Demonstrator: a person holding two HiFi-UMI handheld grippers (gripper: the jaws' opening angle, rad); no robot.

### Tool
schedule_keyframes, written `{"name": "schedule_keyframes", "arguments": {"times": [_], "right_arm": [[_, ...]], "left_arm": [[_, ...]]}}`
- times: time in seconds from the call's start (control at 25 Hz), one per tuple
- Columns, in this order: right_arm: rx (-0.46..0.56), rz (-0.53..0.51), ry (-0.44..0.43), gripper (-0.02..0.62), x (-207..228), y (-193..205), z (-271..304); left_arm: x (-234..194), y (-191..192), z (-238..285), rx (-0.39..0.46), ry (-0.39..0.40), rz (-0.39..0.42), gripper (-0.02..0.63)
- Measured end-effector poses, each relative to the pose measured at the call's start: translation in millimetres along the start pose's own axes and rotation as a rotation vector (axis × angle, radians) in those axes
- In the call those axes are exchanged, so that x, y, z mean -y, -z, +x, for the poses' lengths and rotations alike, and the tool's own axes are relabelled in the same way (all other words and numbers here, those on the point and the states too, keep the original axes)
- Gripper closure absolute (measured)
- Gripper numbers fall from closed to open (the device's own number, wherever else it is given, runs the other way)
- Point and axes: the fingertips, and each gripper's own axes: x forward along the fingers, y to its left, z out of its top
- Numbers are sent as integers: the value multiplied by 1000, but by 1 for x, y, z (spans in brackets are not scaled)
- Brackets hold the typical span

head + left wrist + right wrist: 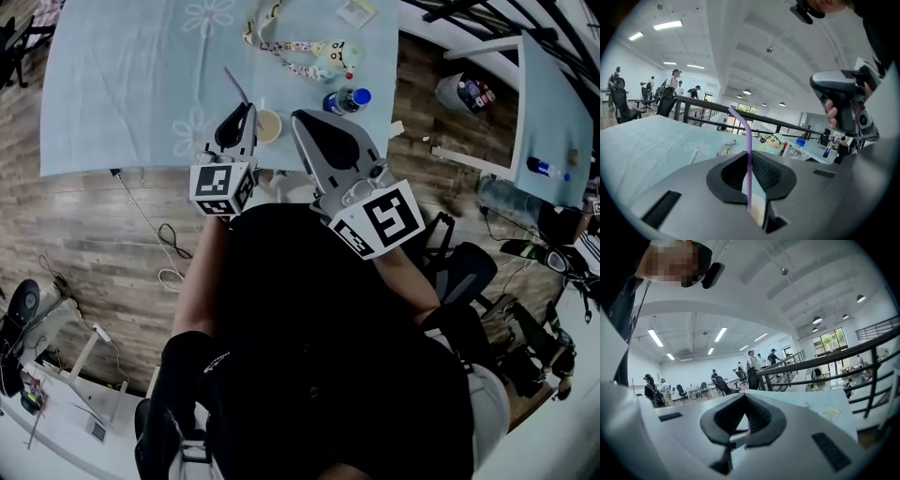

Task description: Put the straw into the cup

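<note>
1. Tabletop [122, 84]: covered w/ a pale blue cloth printed w/ white flowers; it carries all the small items.
2. Right gripper [305, 122]: reaches over the near tabletop edge, right of the cup. In the right gripper view its fingers [757, 420] are pressed together, and nothing can be made out between them.
3. Left gripper [240, 116]: sits just left of the cup, also at the near edge. Its fingers [766, 171] are pinching the straw, which passes upright through the narrow gap.
4. Lanyard [281, 42]: patterned strap lying in a loop farther back on the cloth, next to a small cartoon toy [339, 56].
5. Water bottle [347, 99]: clear w/ a blue cap, near the right tabletop edge, just beyond the right gripper.
6. Cup [268, 126]: small and pale w/ a beige inside, standing between the two grippers, close to the left one.
7. Straw [235, 82]: purple, w/ its top bent over to the left. In the left gripper view its lower end [748, 206] shows against the cup's beige. Can't tell if the tip is inside the cup.
</note>
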Motion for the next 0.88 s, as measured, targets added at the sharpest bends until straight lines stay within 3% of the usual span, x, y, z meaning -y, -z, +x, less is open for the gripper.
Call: {"name": "schedule_keyframes", "arguments": {"times": [0.4,0.88], "right_arm": [[-21,16,31,588,14,7,0],[-47,25,48,587,17,17,1]], "left_arm": [[-11,39,14,-87,-20,-11,566],[-7,59,26,-132,22,-18,566]]}}
